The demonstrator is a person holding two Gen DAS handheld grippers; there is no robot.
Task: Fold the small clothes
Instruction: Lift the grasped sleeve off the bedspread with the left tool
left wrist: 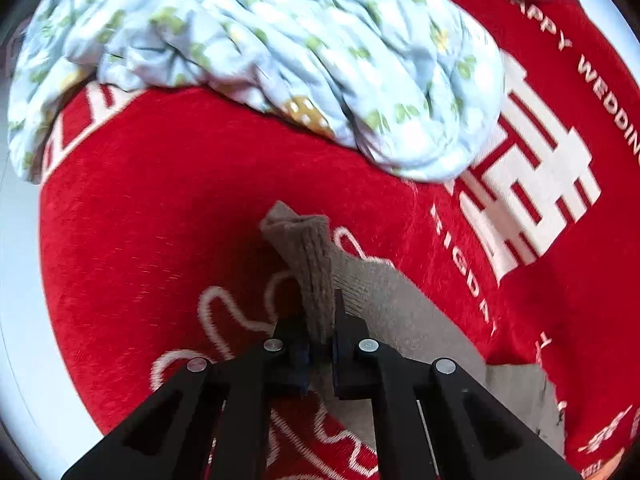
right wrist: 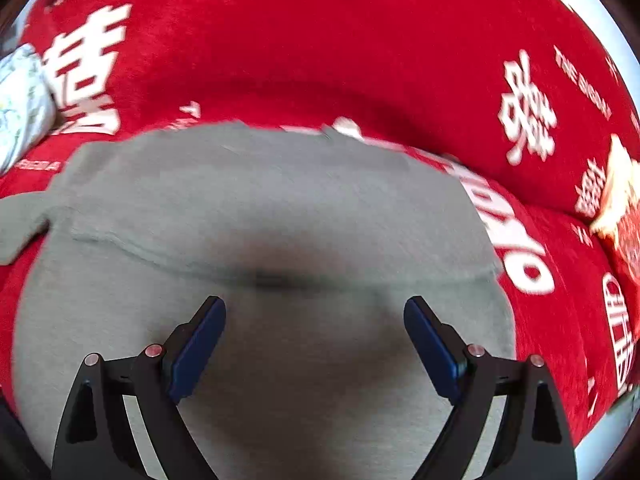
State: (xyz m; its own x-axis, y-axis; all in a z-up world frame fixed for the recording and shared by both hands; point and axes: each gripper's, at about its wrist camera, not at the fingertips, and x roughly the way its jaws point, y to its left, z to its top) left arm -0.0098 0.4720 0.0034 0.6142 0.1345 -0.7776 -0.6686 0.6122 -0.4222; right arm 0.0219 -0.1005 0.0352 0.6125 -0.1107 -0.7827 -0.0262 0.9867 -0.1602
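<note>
Left gripper (left wrist: 320,320) clamped on a ribbed cuff of the grey garment (left wrist: 404,320), pinched fabric standing up between the black fingers. Right gripper (right wrist: 315,312) spread wide over the same grey garment (right wrist: 256,208), blue pads (right wrist: 200,344) apart, nothing between them but flat cloth below. Crumpled pale-blue floral bedding (left wrist: 256,52) heaped beyond, near the cuff but apart from it, crowding the far side. Open red cloth (left wrist: 160,208) to the left of the cuff. Beneath it all a red cover with white lettering (right wrist: 360,52); a pale edge (left wrist: 20,280) beyond its border.
</note>
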